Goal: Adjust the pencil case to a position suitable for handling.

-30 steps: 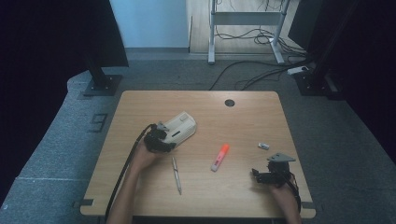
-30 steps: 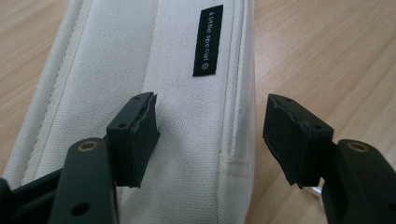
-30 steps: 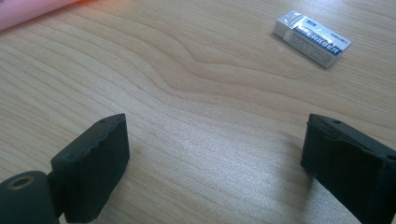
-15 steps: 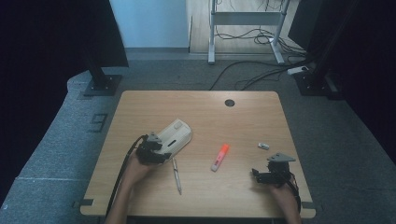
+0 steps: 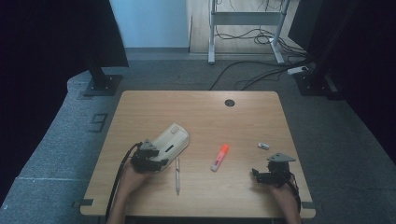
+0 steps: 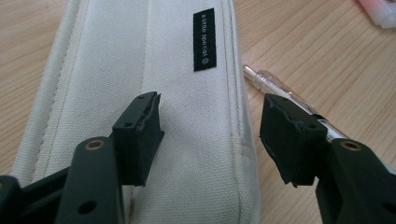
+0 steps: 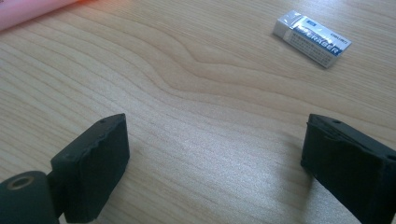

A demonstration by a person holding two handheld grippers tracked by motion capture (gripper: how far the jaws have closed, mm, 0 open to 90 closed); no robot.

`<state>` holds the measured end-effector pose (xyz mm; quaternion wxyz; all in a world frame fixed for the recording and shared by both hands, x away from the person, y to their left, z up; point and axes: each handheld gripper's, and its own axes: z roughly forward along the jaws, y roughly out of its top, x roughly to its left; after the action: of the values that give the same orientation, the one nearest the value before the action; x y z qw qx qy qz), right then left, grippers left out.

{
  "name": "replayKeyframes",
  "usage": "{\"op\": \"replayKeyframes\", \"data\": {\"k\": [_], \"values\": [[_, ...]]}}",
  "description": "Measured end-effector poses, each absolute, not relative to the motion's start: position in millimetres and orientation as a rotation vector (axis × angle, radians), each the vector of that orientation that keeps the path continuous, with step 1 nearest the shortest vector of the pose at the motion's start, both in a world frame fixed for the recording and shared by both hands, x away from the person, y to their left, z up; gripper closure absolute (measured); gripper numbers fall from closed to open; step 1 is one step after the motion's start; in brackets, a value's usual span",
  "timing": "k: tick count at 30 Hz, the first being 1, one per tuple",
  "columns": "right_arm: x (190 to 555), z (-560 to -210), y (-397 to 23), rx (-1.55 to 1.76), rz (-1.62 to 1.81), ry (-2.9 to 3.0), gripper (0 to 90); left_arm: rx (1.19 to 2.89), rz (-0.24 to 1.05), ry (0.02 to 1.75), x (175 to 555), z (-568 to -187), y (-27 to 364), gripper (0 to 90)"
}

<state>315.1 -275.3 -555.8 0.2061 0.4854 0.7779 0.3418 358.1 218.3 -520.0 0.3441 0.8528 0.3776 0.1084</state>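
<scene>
Just beside the pencil case [image 6: 140, 93], the pen [image 6: 280, 91] lies under one jaw of the half-open, just-narrowing left gripper [image 6: 210, 135]; closing may pinch both.

Left claw [image 5: 161, 161] half-open, its jaws just closing; right claw [image 5: 256, 175] wide open.

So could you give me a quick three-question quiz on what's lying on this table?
1. True or false: the pen lies beside the pouch.
2. Which thing lies nearest the right gripper? A) eraser B) pen C) pouch
3. Fill in: the left gripper has its fingers over the ___.

Key: 1 true; 2 A; 3 pouch.
</scene>
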Motion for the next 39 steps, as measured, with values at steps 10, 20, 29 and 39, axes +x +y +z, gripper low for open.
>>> {"op": "replayKeyframes", "data": {"k": [10, 20, 29, 39], "values": [[315, -556, -275, 1.352, 0.952, 2.167, 7.2, 2.251, 0.383, 0.969, 352, -521, 212, 44.7], [315, -556, -275, 1.352, 0.953, 2.167, 7.2, 2.234, 0.384, 0.993, 354, -520, 217, 56.9], [315, -556, -275, 1.352, 0.953, 2.167, 7.2, 2.218, 0.389, 0.995, 356, -509, 222, 68.9], [315, -556, -275, 1.352, 0.953, 2.167, 7.2, 2.158, 0.328, 1.034, 360, -497, 231, 74.3]]}}
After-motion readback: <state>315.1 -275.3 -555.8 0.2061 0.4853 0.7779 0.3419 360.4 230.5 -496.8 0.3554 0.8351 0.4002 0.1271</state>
